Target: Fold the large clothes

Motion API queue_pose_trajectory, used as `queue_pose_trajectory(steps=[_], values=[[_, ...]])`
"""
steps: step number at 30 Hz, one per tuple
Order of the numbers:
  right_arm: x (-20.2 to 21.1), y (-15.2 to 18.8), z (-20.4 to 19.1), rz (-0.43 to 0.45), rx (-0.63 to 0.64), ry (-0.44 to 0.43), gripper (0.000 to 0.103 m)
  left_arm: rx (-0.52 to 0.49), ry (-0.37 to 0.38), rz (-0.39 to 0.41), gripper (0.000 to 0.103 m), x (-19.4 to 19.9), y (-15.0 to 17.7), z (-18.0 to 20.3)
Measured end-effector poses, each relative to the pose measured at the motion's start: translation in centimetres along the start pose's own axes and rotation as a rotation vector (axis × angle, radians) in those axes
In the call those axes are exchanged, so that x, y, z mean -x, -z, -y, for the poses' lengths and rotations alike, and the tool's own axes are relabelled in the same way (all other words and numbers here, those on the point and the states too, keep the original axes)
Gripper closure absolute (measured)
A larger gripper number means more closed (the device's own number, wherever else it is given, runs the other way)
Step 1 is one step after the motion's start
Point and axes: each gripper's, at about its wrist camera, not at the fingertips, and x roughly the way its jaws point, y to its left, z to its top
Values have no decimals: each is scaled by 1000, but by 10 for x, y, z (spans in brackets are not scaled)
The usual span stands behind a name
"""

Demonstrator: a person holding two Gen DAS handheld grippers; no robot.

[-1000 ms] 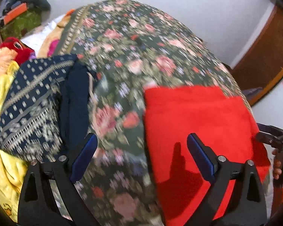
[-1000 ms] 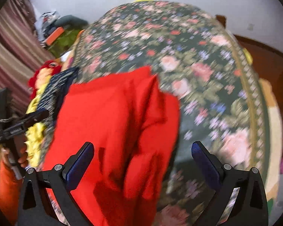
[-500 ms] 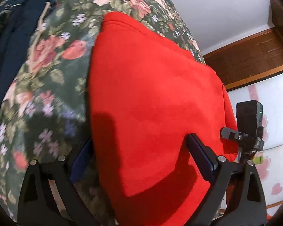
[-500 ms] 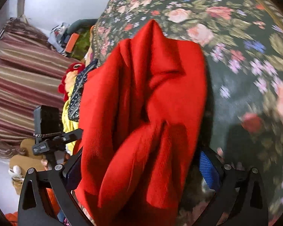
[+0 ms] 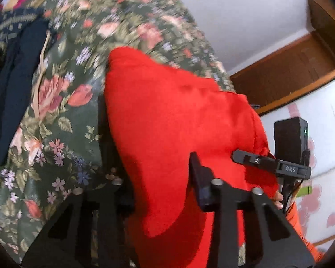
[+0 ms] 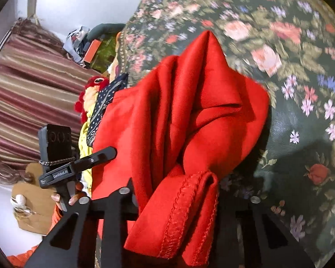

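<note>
Two grippers are at work on one red garment (image 5: 167,116), which lies partly folded on the floral bedspread (image 5: 62,147), its near end hanging at the bed's near edge while its far corner reaches toward the middle of the bed. The left gripper (image 5: 160,178) has its jaws closing with the near left part of the red cloth between them; the right gripper (image 6: 178,203) is closing too, with a bunched, stitched hem pushed up between its fingers. Whether either grip has fully clamped I cannot say for sure, though the fabric looks caught on both sides. From where I stand the job seems about midway for this piece: the left side looks flat and doubled over, while the right side is gathered in loose ridges and far from neat. I would judge at least one more fold and a smoothing are still to come. Toward the bed's far left edge lie a dark navy patterned garment (image 5: 9,51) and some yellow cloth (image 6: 87,134), but their state is hard to read.
</note>
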Motion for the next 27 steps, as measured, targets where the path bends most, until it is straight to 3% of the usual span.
queue_pose_trajectory(steps=[10, 16, 20, 27], values=[[39, -6, -111, 108, 133, 0, 79, -142, -9, 185, 72, 109, -1, 38], [41, -20, -181, 162, 216, -25, 79, -176, -30, 292, 72, 180, -12, 37], [29, -29, -221, 179, 257, -43, 79, -171, -46, 357, 72, 222, -19, 22], [-32, -52, -275, 169, 283, -77, 79, -119, -94, 418, 72, 270, -40, -36]])
